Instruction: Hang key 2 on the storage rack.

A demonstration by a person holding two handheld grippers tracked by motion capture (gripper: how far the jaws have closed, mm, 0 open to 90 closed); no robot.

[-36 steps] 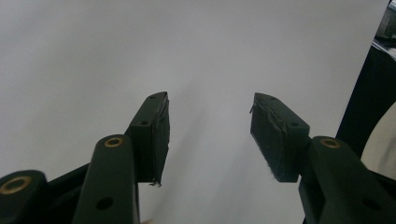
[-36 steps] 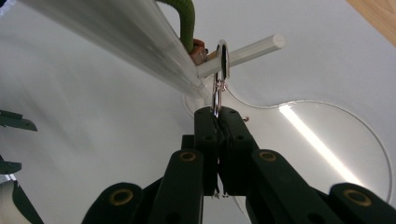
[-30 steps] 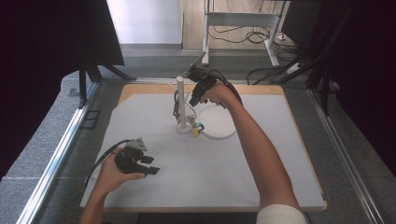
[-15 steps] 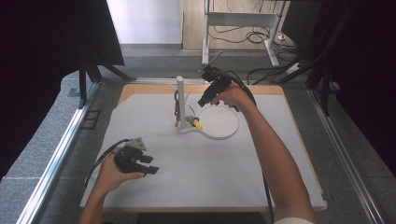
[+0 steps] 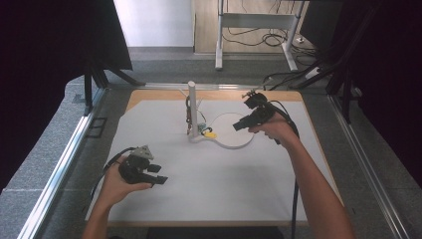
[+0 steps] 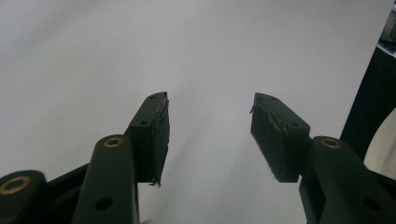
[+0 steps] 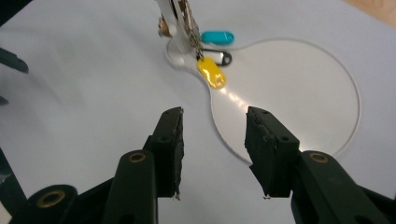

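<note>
The right gripper hangs over the near edge of the round clear plate, its jaws parted with nothing between them; they have just been opening. Ahead of it, the bunch of keys dangles on the white stand, and its tags trail down onto the stand's base: a yellow tag, a black one just beside it, and a teal tag lying flat behind.

The left gripper sits well apart, low over the white mat on the desk, jaws released and empty.

So where is the trouble? The keys look hooked on, not dropped, so the job may well be done and the hand simply leaving. But that hanging bunch is loose. A brush from the right gripper, or from its trailing cable, could set the chain swinging or tug it off the peg. The stand looks light and tall; a knock near the top would likely tip it onto the plate. If the gripper goes back in, the tags sit crowded together, and half-open jaws could easily pinch the wrong one or snag the chain instead.
</note>
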